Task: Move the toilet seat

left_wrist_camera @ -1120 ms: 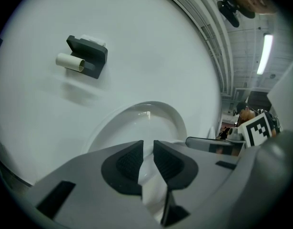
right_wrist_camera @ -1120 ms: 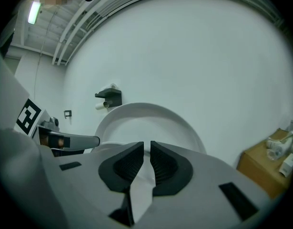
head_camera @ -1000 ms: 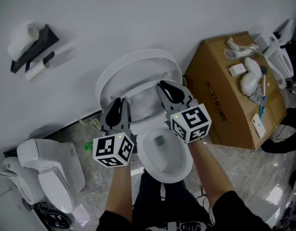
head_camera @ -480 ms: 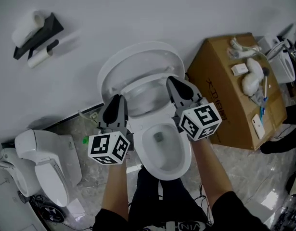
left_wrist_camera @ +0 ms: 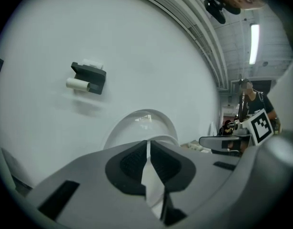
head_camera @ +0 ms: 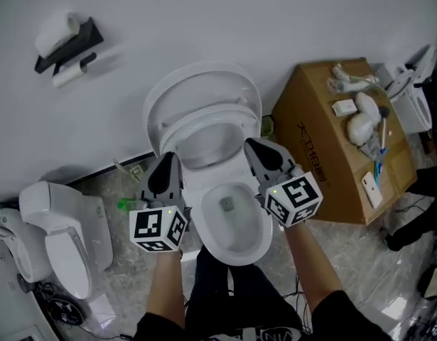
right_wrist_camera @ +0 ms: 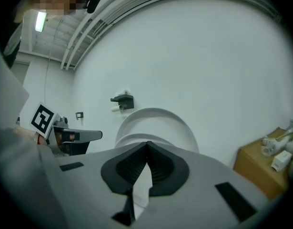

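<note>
Standing over the toilet bowl (head_camera: 236,259), a person holds one gripper at each side of it, jaws pointing toward the wall. The left gripper (head_camera: 169,158) sits by the bowl's left edge. Its fingers are closing, only a thin slit remains between them, and nothing is clamped. The right gripper (head_camera: 251,143) sits by the right edge with its fingers brought fully together on nothing.

The bowl is uncovered and holds water, with a dark outlet (head_camera: 227,206) at the bottom.

Beyond the grippers, the toilet seat (head_camera: 207,112) is raised at the back of the bowl, tilted up in front of the lid (head_camera: 200,82). The lid stands upright near the wall. Whether seat and lid touch cannot be told.

To the right, a closed cardboard box (head_camera: 325,172) rests on the floor with white fittings (head_camera: 360,125) lying loose on its top. A second toilet (head_camera: 58,244) stands on the floor at the left.

On the wall, a dark holder (head_camera: 74,42) carries a paper roll (head_camera: 70,75) beneath it.
</note>
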`<state>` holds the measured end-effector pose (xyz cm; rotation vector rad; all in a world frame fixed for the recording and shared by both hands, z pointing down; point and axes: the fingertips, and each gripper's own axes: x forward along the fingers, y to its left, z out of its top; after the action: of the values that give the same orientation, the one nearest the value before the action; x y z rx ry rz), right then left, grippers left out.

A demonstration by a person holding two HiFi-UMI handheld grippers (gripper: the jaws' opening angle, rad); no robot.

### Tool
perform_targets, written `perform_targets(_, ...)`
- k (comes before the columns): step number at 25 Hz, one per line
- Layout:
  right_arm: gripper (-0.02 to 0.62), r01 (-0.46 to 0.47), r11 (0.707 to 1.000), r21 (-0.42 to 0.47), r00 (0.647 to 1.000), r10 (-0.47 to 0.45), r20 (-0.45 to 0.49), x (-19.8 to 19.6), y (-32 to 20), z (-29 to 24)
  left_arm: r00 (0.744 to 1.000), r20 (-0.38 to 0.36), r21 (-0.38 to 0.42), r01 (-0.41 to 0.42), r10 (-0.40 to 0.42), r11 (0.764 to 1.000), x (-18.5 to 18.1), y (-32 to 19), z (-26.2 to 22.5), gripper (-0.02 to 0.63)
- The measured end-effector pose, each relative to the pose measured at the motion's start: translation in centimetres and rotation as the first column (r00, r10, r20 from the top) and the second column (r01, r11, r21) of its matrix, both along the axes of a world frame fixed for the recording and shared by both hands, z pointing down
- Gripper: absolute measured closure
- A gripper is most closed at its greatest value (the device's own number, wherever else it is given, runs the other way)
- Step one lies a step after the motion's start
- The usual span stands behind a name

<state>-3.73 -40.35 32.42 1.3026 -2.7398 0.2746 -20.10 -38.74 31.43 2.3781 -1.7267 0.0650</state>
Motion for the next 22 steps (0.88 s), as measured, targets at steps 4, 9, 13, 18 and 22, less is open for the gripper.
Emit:
perform_targets(4,0.586,0.043,0.999,0.018,0.998,-0.042,-0.040,0.6,3.5,-0.6,1.000,0.018,0.006,0.025,-0.025,1.000,0.3,3.4,-0.4,0.588)
perform_targets(9,0.586,0.093,0.995,0.022,0.994,-0.092,-0.055,1.5,7.6,-1.2,0.998,0.032,-0.002,0.047,-0.047,0.999,0.9,8.0,-0.4,0.591)
perform_targets(13,0.586,0.111,0.994,0.017,0.993,-0.110,-0.053,2.7,10.7,-1.2,0.997,0.049,-0.009,0.064,-0.064,0.998,1.3,11.8,-0.1,0.592)
perform_targets(18,0.586,0.154,0.988,0.026,0.986,-0.152,-0.072,3.5,14.6,-1.7,0.993,0.063,-0.004,0.098,-0.098,0.995,1.7,16.3,-0.6,0.592)
perform_targets(22,0.586,0.188,0.982,0.036,0.980,-0.184,-0.081,4.2,17.0,-2.1,0.991,0.079,0.011,0.104,-0.105,0.994,2.8,18.6,-1.0,0.592)
